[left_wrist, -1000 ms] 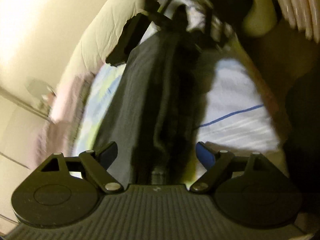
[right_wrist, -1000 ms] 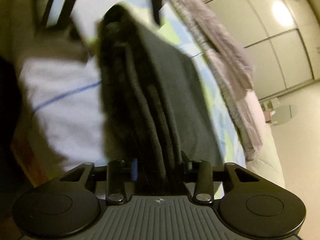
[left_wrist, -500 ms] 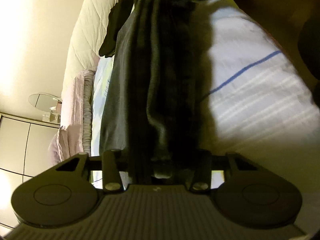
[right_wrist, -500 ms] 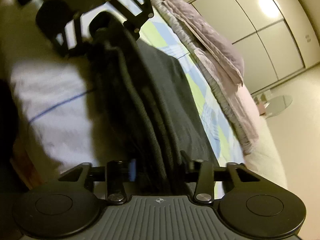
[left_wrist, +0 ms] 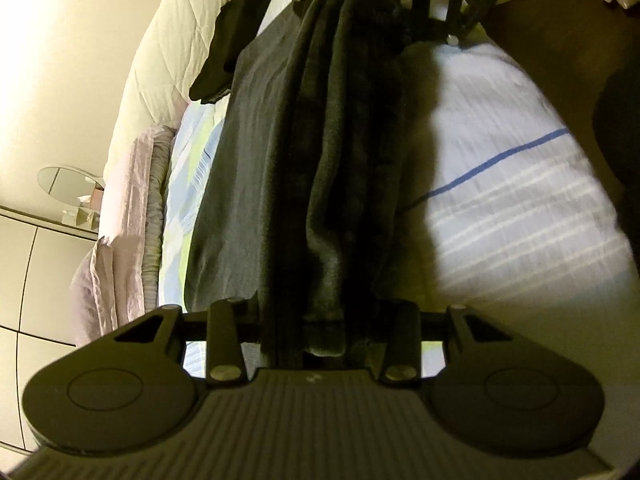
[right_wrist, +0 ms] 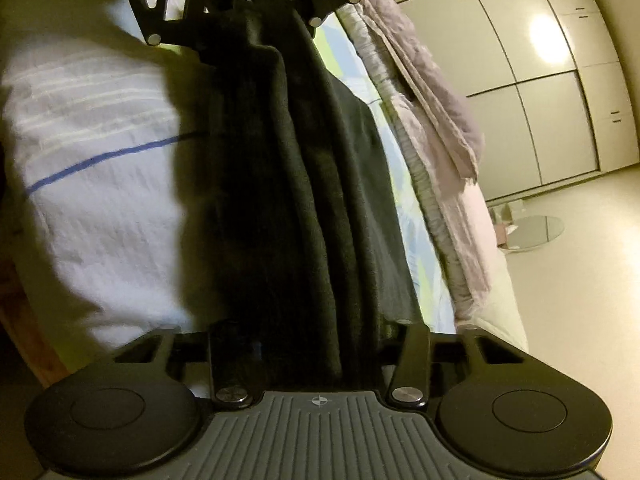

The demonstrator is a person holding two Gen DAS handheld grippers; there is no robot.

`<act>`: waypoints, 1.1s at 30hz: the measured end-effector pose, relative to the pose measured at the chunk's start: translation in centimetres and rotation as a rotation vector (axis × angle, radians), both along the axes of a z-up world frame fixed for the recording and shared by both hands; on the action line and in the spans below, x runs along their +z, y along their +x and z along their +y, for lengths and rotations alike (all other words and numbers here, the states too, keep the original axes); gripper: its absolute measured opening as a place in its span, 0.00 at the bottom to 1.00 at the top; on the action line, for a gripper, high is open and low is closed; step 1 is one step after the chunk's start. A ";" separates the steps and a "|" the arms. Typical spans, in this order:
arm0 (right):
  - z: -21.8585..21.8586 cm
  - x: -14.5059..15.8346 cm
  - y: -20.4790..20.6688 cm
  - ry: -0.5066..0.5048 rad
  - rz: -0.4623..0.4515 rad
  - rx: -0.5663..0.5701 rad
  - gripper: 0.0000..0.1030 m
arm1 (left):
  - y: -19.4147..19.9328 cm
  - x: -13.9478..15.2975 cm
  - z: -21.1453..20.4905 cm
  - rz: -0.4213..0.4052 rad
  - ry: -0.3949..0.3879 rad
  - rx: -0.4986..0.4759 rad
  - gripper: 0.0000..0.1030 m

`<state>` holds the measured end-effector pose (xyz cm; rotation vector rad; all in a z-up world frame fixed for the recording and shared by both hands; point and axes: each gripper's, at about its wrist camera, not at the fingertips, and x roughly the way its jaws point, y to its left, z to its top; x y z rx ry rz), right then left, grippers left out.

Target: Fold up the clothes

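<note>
Left wrist view: the left gripper point(left_wrist: 320, 332) sits at the bottom of the frame, its two black fingers drawn in around a thick bunch of dark grey garment point(left_wrist: 320, 168). The cloth fills the gap between the fingers, which clamp it. From there the garment runs away up the middle of the frame as a long, folded, hanging band. At its far end, at the top of the frame, the right gripper point(left_wrist: 360, 4) meets the same cloth, so the garment is stretched between the two tools. Under and beside it lies a bed. A white sheet with a blue stripe point(left_wrist: 500, 184) is on the right. A patterned blue and lime cover point(left_wrist: 188, 168) is on the left. Further left are a pale pink blanket point(left_wrist: 120, 220) and a white quilt point(left_wrist: 168, 40). A small round mirror point(left_wrist: 68, 184) is near the left edge.

Right wrist view: the right gripper point(right_wrist: 320, 344) is at the bottom, with the bunched end of the dark grey garment point(right_wrist: 304, 184) between its fingers; its jaws are closing on the cloth and it grips it. The band of cloth runs up to the left gripper point(right_wrist: 256, 4) at the top of the frame. The white striped sheet point(right_wrist: 104, 160) lies to the left. The pink blanket point(right_wrist: 436, 128) lies to the right, with pale wardrobe doors point(right_wrist: 540, 92) behind it. A bright patch of light shows on the doors.
</note>
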<state>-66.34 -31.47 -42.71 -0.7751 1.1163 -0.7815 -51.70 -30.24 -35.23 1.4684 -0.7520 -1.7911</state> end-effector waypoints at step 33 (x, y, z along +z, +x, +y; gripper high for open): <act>1.6 24.1 -2.3 0.460 0.006 -0.026 0.32 | -1.9 23.3 -1.7 -0.022 0.395 -0.093 0.25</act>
